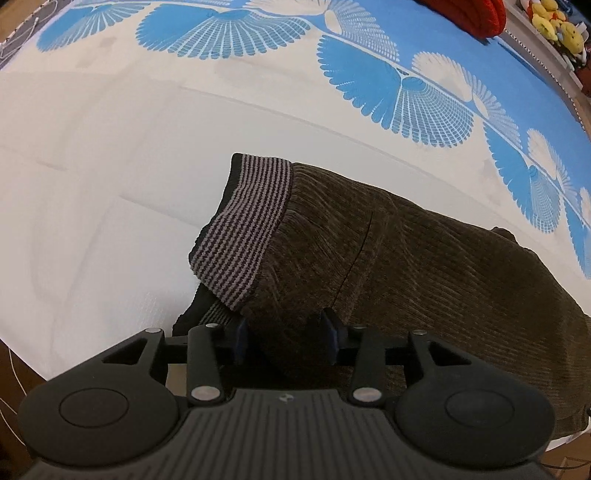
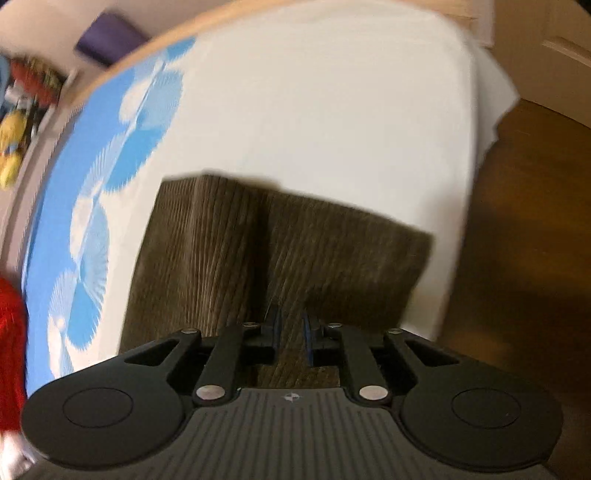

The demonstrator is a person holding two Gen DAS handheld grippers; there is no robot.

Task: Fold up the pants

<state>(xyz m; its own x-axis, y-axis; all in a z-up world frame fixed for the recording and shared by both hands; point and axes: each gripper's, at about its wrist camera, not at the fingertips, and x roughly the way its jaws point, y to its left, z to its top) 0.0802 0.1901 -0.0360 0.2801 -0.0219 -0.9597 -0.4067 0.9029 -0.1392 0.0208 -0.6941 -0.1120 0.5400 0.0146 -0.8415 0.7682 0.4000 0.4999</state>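
Brown corduroy pants [image 1: 406, 258] lie folded on the bed, and their striped grey-and-black waistband [image 1: 243, 225] is turned over on top at the left. My left gripper [image 1: 286, 328] points steeply down at the near edge of the pants. Its jaws stand apart, with a bulge of brown fabric between them that is not pinched. In the right wrist view the pant legs [image 2: 280, 251] lie side by side, their cuffs at the far end. My right gripper [image 2: 291, 325] hangs over the near part of the legs, open by a narrow gap with nothing clamped.
The bed cover [image 1: 110, 184] is white with a blue fan-patterned band [image 1: 406, 92] along the far side. A red item [image 1: 469, 14] and yellow plush toys [image 1: 554, 22] sit beyond it. Wooden floor [image 2: 517, 240] lies off the bed's edge in the blurred right view.
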